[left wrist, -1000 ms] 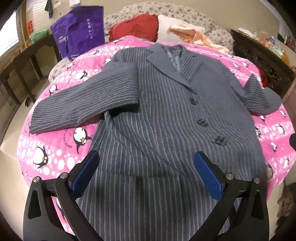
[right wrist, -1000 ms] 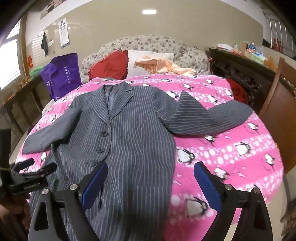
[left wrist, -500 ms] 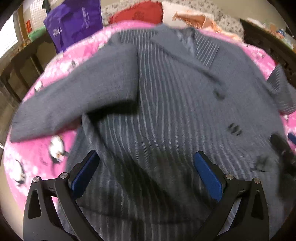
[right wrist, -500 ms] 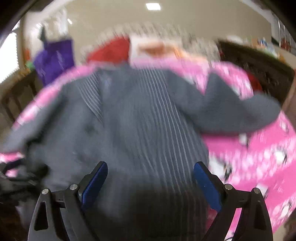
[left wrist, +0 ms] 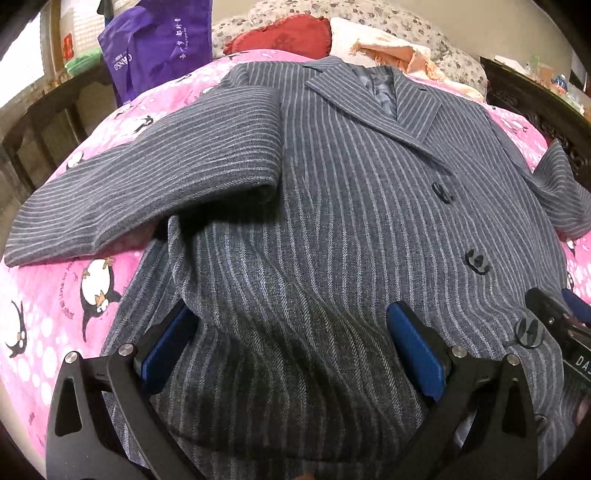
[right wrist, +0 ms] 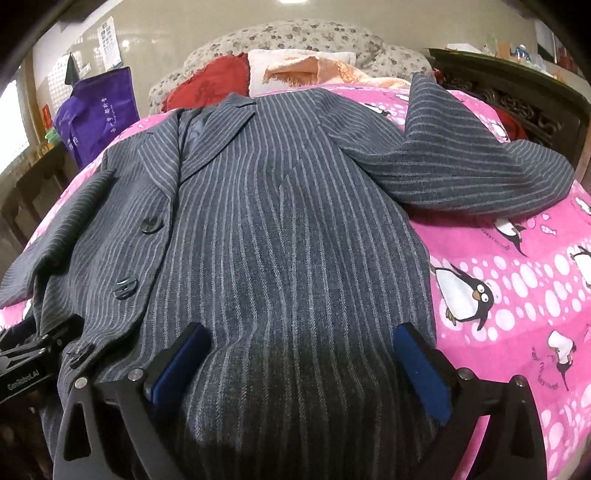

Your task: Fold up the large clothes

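A grey pinstriped coat (left wrist: pixel 332 206) lies face up on a pink penguin bedspread (left wrist: pixel 48 295), collar away from me, both sleeves spread sideways. My left gripper (left wrist: pixel 291 343) is open, low over the coat's lower left part, with the fabric bulging between its blue pads. My right gripper (right wrist: pixel 303 362) is open, low over the coat's (right wrist: pixel 280 221) lower right part near its right edge. The right gripper's tip also shows at the right edge of the left wrist view (left wrist: pixel 557 321).
A purple bag (left wrist: pixel 155 48) stands at the bed's far left by a dark table. Red and white pillows (left wrist: pixel 284 35) lie at the head. A dark carved cabinet (right wrist: pixel 517 96) runs along the right side.
Both grippers have dropped down and forward onto the coat's lower part. The coat now fills both views. Both stay open.
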`<state>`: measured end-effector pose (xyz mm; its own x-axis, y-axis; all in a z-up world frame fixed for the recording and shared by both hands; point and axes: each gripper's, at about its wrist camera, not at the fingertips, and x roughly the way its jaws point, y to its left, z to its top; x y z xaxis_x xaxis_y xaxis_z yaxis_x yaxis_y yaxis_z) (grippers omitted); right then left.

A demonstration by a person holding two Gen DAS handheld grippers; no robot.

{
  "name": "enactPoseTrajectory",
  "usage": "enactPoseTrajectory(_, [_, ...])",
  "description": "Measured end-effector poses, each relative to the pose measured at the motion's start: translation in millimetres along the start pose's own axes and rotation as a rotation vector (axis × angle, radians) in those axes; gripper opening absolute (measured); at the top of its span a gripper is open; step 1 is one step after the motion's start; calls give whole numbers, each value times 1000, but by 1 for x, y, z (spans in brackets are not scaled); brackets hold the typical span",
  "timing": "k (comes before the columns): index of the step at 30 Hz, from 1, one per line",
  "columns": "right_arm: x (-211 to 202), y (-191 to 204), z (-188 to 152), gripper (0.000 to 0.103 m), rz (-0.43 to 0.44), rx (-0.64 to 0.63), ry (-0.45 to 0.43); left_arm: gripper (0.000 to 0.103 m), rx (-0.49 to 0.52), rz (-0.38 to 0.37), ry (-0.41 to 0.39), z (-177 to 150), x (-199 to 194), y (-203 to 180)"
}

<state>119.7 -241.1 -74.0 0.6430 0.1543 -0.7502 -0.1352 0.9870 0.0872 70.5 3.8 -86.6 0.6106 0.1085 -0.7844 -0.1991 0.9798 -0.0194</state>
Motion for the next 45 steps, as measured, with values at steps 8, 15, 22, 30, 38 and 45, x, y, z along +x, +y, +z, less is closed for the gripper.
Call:
enactPoseTrajectory(8, [1, -1, 1, 101, 1, -1, 8, 103, -3, -16, 22, 3, -1, 2])
enactPoseTrajectory(15, [-22, -3, 22, 98, 15, 5, 131, 103, -80, -29, -75, 6, -70, 90])
enactPoseTrajectory(22, [-74, 21, -17, 99, 19, -148, -112, 101, -287, -15, -31, -6, -51, 207])
enactPoseTrajectory(30, [-35, 9, -41, 103, 63, -126, 9, 92, -662, -212, -88, 20, -16, 265])
enactPoseTrajectory(38, [-38, 11, -46, 103, 57, -129, -3, 6, -882, -165, -21, 37, 6, 304])
enactPoseTrajectory(45, [-38, 11, -46, 103, 59, -124, 2, 5, -784, 192, -302, 75, -95, 356])
